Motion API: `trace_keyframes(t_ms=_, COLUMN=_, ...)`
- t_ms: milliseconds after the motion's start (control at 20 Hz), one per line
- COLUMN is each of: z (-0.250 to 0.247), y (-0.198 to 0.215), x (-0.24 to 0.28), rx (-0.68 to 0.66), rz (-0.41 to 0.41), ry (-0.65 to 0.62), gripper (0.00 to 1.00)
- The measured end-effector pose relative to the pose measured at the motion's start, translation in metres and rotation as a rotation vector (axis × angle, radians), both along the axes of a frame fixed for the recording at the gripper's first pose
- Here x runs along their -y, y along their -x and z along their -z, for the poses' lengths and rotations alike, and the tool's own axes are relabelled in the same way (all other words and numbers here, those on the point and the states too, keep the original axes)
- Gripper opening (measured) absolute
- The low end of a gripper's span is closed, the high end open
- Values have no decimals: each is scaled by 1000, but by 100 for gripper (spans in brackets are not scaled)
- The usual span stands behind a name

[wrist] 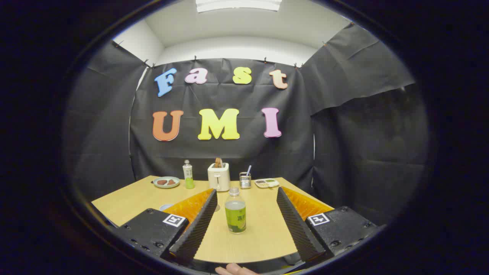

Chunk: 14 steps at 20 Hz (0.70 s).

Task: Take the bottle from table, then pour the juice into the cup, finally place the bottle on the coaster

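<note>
Standing spread wide and released, the gripper [247, 223] frames a clear plastic bottle with a green label [235, 211], upright on the pale wooden worktop [263, 233] between the fingers, touching neither. Beyond them, near the black cloth wall, sit a green plate of food [166, 182], a second slim green bottle [188, 174], a cream toaster [219, 176], a wire holder [245, 180] and a compartment tray [267, 183].

You get bright, even light from the ceiling panel [238, 4] (slightly blown out), a sharp table [263, 229] with soft shadows, strong fisheye bending at the rim, and spread gripper [246, 193] fingers crisply focused.
</note>
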<state>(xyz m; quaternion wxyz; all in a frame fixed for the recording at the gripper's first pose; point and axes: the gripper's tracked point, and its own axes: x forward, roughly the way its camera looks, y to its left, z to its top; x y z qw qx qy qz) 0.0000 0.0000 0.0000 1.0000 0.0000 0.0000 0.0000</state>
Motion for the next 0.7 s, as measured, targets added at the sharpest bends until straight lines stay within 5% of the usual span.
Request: trace_keyframes(t_ms=700, z=-5, y=12, x=0, rx=20, rz=-25, ry=33, gripper=100)
